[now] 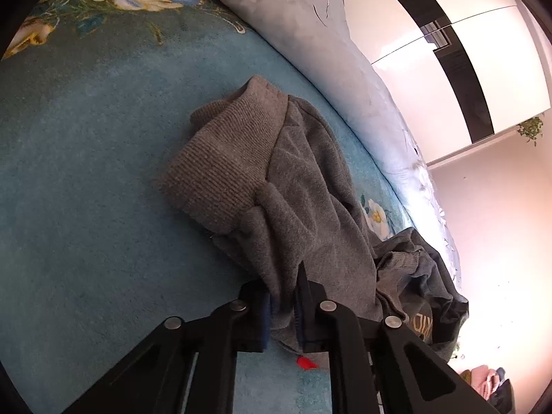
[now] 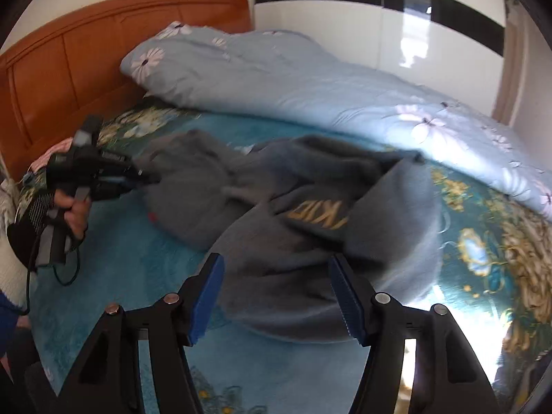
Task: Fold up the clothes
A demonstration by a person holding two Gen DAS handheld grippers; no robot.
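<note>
A crumpled grey sweatshirt [image 1: 303,186] lies on the teal floral bedsheet [image 1: 86,189], its ribbed cuff [image 1: 224,158] bunched toward the far side. My left gripper [image 1: 284,305] is shut on a fold of its fabric. In the right wrist view the same garment [image 2: 276,241] shows yellow lettering [image 2: 321,215], and the left gripper [image 2: 143,177], held by a hand [image 2: 74,212], pinches its left end. My right gripper [image 2: 277,291] stands open, blue pads [image 2: 207,293] wide apart. The sweatshirt's near part lies between them, and neither pad presses on it.
A light blue flowered duvet [image 2: 310,82] is heaped along the far side of the bed. An orange headboard [image 2: 69,62] rises at the left and a white wardrobe [image 2: 345,17] with a black stripe stands behind. A small red tag [image 1: 305,362] shows under the left gripper.
</note>
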